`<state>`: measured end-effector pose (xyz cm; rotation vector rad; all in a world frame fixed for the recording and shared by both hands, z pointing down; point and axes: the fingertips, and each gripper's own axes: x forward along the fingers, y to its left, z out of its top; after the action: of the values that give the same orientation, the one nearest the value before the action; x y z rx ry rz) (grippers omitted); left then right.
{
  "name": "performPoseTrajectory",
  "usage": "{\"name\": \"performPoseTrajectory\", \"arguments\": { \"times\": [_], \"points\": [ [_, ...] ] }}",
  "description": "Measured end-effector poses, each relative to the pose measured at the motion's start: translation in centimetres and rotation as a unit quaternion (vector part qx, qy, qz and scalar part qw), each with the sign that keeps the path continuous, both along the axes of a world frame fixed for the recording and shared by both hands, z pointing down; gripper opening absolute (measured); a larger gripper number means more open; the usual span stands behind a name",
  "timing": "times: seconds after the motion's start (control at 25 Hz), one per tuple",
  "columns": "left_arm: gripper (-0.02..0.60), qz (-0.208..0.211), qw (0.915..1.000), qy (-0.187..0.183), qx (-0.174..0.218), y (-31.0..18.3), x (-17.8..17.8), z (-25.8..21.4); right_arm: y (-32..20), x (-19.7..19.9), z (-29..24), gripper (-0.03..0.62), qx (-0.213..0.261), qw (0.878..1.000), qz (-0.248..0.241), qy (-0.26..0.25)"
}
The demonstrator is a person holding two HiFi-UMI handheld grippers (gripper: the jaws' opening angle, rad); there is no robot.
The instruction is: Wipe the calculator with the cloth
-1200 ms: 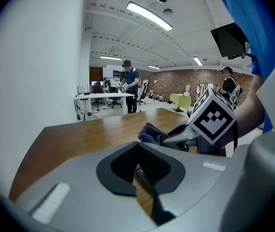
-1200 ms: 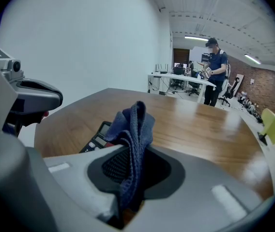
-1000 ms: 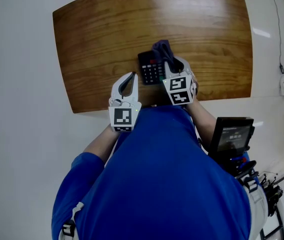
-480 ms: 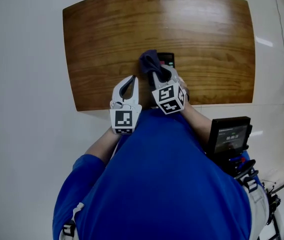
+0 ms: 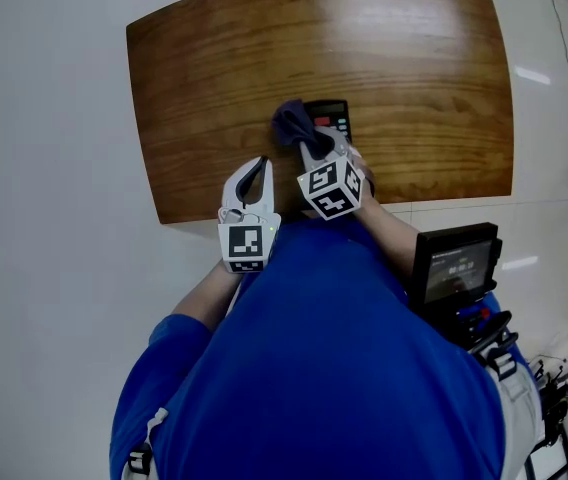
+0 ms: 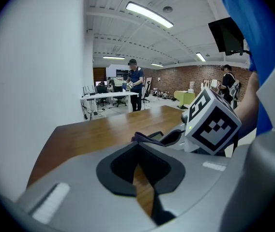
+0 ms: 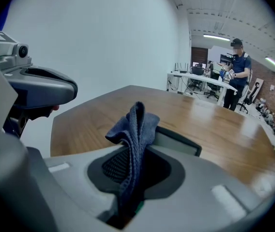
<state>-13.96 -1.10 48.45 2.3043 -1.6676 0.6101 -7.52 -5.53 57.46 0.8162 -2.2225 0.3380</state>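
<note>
1. Hidden parts. In the head view, the calculator (image 5: 332,118) lies on the wooden table (image 5: 194,78), toward its near edge. Only its far end with the display strip shows. The rest is covered by the cloth (image 5: 290,121) and by the right gripper (image 5: 311,148), so the keys cannot be made out. In the right gripper view, only a dark edge and a pale face of the calculator show behind the cloth. Whether the cloth touches the calculator cannot be told. Your torso in blue cuts off the near table edge at 6 o'clock.

2. Jaws.
- Right gripper: jaws clamped on the dark blue cloth. A fold stands up between the jaws and bunches at 9 o'clock of the calculator's display.
- Left gripper (image 5: 260,165): jaws closed to a thin slit with only bare wood showing through. It holds nothing. It sits at 8 o'clock of the right gripper, just beside it, over the near table edge and clear of the calculator.

3. Count. One calculator, one cloth, one table, two grippers. One screen unit (image 5: 452,264) shows at 4 o'clock of the right gripper, off the table.
</note>
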Motion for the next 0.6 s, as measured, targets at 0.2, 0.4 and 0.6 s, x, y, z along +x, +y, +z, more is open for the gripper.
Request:
{"name": "performPoseTrajectory", "arguments": {
  "times": [0.2, 0.4, 0.6],
  "points": [
    [0.006, 0.011, 0.9999, 0.003, 0.003, -0.4, 0.9, 0.7, -0.5, 2.4, 0.6, 0.063, -0.002, 1.0, 0.024, 0.01],
    [0.006, 0.021, 0.9997, 0.011, 0.0, -1.0, 2.1, 1.0, -1.4, 5.4, 1.0, 0.063, 0.001, 0.998, 0.053, 0.021],
    [0.006, 0.028, 0.9995, 0.015, 0.005, -1.4, 2.8, 1.4, -2.0, 7.5, 1.6, 0.063, 0.002, 0.997, 0.078, 0.024]
  ]
}}
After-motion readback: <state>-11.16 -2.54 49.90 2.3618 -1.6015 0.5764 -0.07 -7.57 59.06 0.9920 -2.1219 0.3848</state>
